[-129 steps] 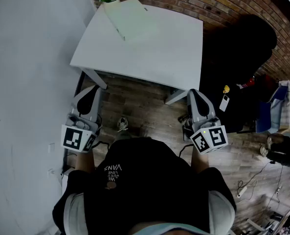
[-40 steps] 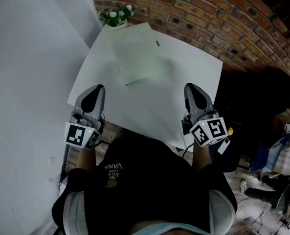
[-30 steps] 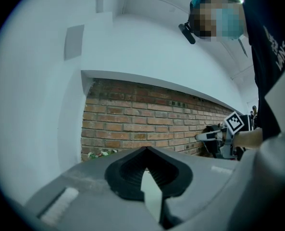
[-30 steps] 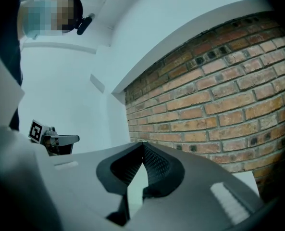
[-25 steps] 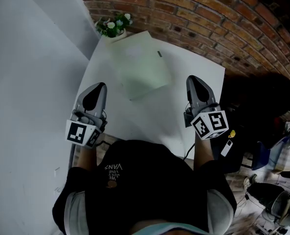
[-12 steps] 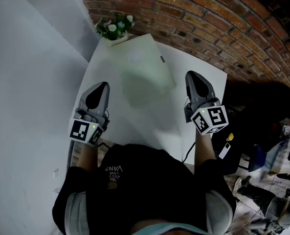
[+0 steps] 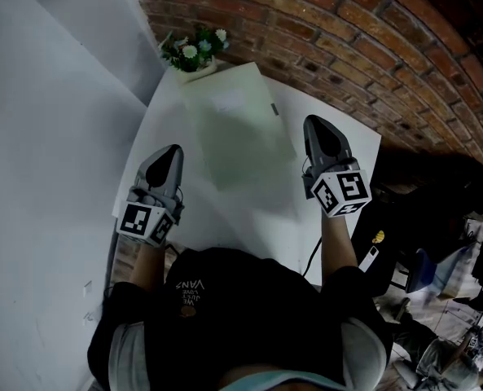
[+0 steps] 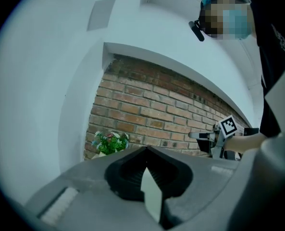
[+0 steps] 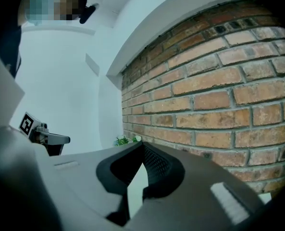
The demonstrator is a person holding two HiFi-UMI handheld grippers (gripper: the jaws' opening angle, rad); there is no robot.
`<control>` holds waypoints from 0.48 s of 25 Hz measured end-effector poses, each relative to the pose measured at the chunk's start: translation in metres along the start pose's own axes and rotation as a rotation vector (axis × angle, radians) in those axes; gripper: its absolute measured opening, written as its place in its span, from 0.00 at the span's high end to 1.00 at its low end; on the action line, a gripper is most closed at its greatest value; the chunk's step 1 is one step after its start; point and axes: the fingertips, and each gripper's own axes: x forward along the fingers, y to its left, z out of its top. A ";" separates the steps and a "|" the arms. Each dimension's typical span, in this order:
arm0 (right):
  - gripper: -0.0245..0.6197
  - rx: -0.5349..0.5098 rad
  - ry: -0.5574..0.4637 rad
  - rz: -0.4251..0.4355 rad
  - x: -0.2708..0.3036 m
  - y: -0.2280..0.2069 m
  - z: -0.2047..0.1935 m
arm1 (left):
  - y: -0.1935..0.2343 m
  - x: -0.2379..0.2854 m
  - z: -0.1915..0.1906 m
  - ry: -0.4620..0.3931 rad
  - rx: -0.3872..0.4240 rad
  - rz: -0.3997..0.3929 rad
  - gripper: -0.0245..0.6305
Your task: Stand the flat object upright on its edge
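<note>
- Torso in black shirt (image 7: 241,316) nearest of all, at 6 o'clock in the head view, both forearms reaching out from it.
- Left gripper (image 7: 169,155) at 10 o'clock from the torso, marker cube toward the body, nose over the near left part of the white table (image 7: 257,226).
- Same left gripper (image 8: 146,150) in its own view: jaws pressed fully together, nothing clamped, only a pale wedge of surface visible behind the tips.
- Right gripper (image 7: 316,127) at 1 o'clock from the torso, a little farther forward than the left, hanging over the right side of the table.
- Right gripper (image 9: 141,144) in its own view: jaws likewise closed tip to tip, empty.
- Flat object (image 7: 234,129), pale green, lying flat on the tabletop at 12 o'clock, between the two grippers and reaching beyond them; right gripper just beside its 3 o'clock edge, left gripper near its 8 o'clock corner; contact with either not discernible.
- Small dark mark on the object's far right edge, too small to identify.
- Potted plant (image 7: 194,49) with white flowers at 11 o'clock, on the table's far corner, just past the object.
- Brick wall (image 7: 347,47) behind the table from 12 to 2 o'clock; plain white wall (image 7: 46,96) at 9 to 11 o'clock.
</note>
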 end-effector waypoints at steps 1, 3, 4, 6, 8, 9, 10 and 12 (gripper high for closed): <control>0.96 0.004 0.009 0.001 0.004 -0.002 -0.004 | 0.001 0.003 -0.004 0.009 -0.007 0.000 0.96; 0.96 0.013 0.032 0.010 0.013 -0.007 -0.014 | 0.004 0.009 -0.011 0.036 -0.025 0.003 0.96; 0.96 0.018 0.045 0.014 0.017 -0.010 -0.019 | 0.006 0.012 -0.015 0.051 -0.035 0.006 0.96; 0.96 0.031 0.073 0.020 0.024 -0.014 -0.030 | 0.010 0.016 -0.024 0.076 -0.051 0.014 0.96; 0.96 0.054 0.094 0.022 0.030 -0.017 -0.040 | 0.014 0.020 -0.033 0.097 -0.068 0.026 0.96; 0.96 0.068 0.100 0.021 0.033 -0.019 -0.044 | 0.015 0.022 -0.037 0.106 -0.079 0.034 0.96; 0.96 0.082 0.105 0.019 0.035 -0.022 -0.048 | 0.017 0.025 -0.041 0.115 -0.090 0.041 0.96; 0.96 0.101 0.119 0.017 0.039 -0.026 -0.056 | 0.018 0.030 -0.048 0.133 -0.107 0.049 0.94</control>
